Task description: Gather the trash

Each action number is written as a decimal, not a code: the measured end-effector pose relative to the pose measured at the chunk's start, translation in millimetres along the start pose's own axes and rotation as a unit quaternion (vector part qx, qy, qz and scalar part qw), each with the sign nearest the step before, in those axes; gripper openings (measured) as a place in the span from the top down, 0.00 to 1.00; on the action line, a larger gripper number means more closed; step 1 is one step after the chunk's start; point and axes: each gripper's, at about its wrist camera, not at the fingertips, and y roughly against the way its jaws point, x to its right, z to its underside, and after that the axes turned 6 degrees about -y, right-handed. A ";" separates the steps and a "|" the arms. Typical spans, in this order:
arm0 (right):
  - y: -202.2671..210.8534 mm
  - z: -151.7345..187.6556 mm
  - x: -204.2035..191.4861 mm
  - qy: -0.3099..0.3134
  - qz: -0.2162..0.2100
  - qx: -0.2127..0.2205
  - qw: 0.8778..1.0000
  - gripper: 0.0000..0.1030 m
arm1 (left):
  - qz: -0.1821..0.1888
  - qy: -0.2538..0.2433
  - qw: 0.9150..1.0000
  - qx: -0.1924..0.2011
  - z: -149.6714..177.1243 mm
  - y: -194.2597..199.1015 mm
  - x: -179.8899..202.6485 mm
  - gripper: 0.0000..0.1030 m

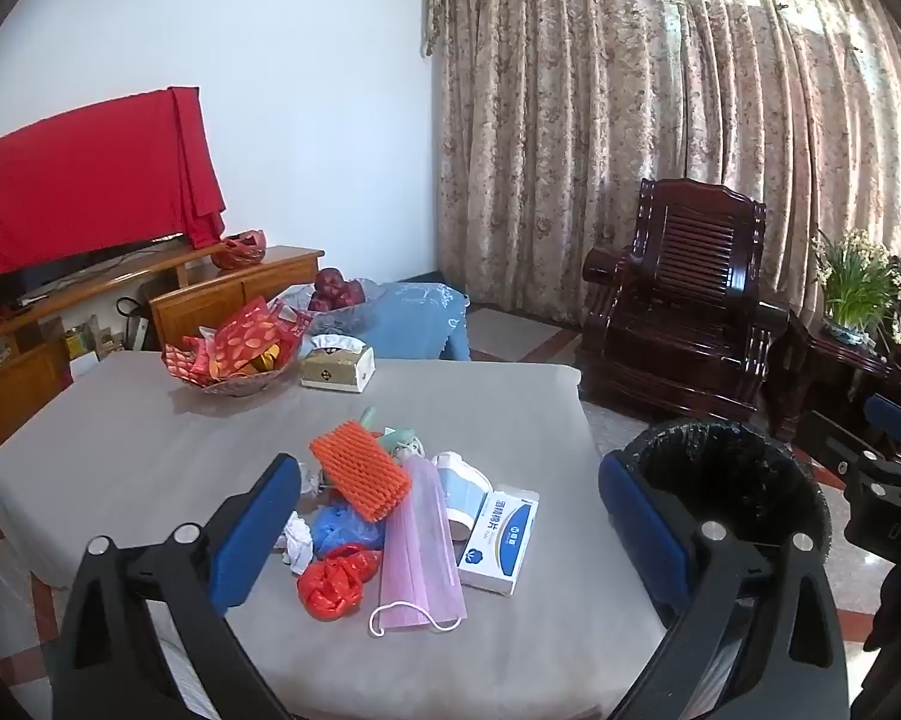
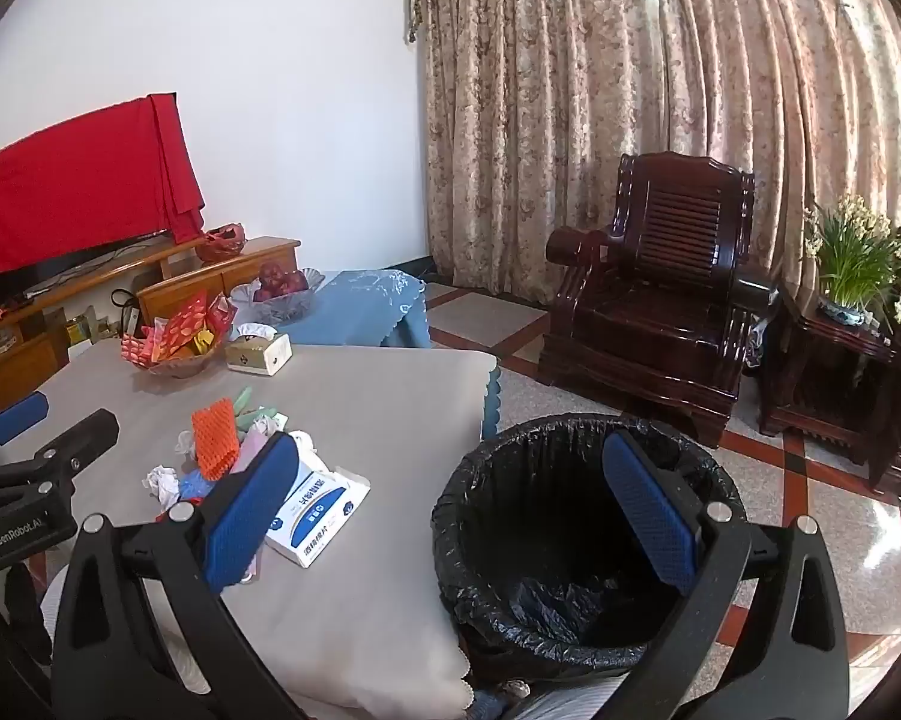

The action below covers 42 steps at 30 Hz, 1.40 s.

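Trash lies heaped mid-worktop: an orange foam fruit net [image 1: 360, 476] atop a pink pleated face mask [image 1: 420, 552], a crumpled red plastic bag [image 1: 333, 582], a blue glove [image 1: 345, 525] and a white-and-blue cardboard box [image 1: 499, 537]. Your left tool [image 1: 450, 522] hovers over it, spread wide and empty; your right tool [image 2: 450, 510] is equally wide, holding nothing, above the black-lined bin [image 2: 480, 516] beside the grey-clothed worktop [image 1: 150, 450]. Pinch the mask alone and its loops may snag neighbours, dragging them off.

Two wrist views, shared table [image 1: 150, 420] ahead.
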 end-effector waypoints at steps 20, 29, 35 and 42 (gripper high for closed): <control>0.4 -0.2 0.6 -0.002 -0.001 0.001 1.000 0.05 | -0.001 0.002 1.000 0.000 -0.1 -6.5 -6.5 0.06; 1.4 0.3 -1.3 -0.003 -0.002 0.001 1.000 0.05 | -0.002 0.002 1.000 0.001 0.1 -5.2 -8.9 0.06; 1.2 0.3 -1.7 -0.003 -0.002 0.001 1.000 0.05 | -0.002 0.003 1.000 0.001 0.0 -5.2 -8.9 0.06; 1.2 0.2 -2.1 -0.003 -0.002 0.001 1.000 0.05 | -0.002 0.003 1.000 0.002 0.1 -6.0 -10.0 0.06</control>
